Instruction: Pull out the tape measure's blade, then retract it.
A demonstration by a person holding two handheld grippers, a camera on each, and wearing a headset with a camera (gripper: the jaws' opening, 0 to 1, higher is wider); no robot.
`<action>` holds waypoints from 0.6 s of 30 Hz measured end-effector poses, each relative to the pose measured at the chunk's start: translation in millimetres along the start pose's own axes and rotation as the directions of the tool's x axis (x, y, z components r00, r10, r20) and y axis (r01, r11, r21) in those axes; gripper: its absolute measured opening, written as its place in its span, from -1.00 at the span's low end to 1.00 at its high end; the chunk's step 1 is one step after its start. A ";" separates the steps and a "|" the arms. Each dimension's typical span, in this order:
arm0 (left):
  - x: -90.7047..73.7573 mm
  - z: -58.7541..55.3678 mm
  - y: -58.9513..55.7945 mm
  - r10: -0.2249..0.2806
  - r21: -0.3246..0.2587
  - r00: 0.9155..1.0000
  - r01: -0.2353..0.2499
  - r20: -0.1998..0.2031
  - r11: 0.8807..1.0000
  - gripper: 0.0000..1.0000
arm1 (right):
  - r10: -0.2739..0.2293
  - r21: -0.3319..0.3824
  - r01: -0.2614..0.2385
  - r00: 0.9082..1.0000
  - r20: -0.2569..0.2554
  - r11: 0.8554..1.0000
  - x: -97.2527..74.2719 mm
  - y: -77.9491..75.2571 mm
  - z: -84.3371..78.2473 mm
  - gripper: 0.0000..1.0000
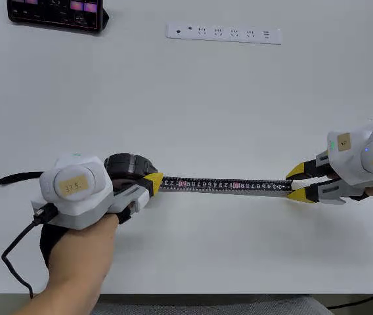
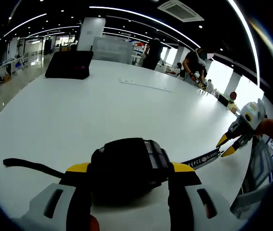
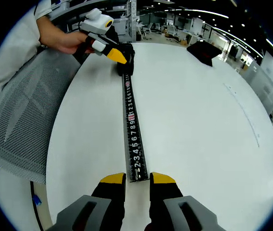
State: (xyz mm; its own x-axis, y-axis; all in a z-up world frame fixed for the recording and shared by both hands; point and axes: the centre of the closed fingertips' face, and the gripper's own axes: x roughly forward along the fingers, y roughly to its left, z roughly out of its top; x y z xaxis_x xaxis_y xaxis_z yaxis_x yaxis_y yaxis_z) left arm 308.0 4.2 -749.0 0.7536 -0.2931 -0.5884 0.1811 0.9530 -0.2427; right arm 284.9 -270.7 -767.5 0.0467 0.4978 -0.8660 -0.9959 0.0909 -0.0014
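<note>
Tape measure (image 1: pixel 127 167): black case, near left of the white counter (image 1: pixel 193 98), clamped between the left gripper's (image 2: pixel 130 168) jaws. Blade (image 1: pixel 222 185): drawn out rightward, flat on the counter (numbers up). Right gripper (image 1: pixel 299 184): jaws flank the blade's end; whether they pinch it cannot be told. Far side: power strip (image 1: pixel 224 33), tablet (image 1: pixel 55 13).
</note>
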 end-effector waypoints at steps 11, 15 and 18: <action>0.5 -0.3 -0.7 0.000 -0.007 1.000 0.000 -0.003 1.000 0.21 | 0.004 -0.017 -0.004 1.000 -0.007 1.000 4.4 -2.4 -0.4 -0.75; 1.0 -0.5 -0.4 0.002 -0.013 1.000 -0.002 -0.002 1.000 0.22 | -0.002 -0.028 0.002 1.000 -0.013 1.000 5.2 -2.4 -0.9 -0.77; 0.9 -0.5 -0.3 0.002 -0.016 1.000 -0.002 -0.002 1.000 0.22 | -0.009 -0.028 0.009 1.000 -0.013 1.000 5.1 -2.3 -1.0 -0.77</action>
State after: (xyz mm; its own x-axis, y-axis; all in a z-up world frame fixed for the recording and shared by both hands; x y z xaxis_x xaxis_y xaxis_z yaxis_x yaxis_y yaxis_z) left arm 308.4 3.6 -749.8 0.7524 -0.2915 -0.5907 0.1694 0.9522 -0.2541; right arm 287.4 -269.2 -772.4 0.0551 0.4860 -0.8722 -0.9972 0.0712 -0.0233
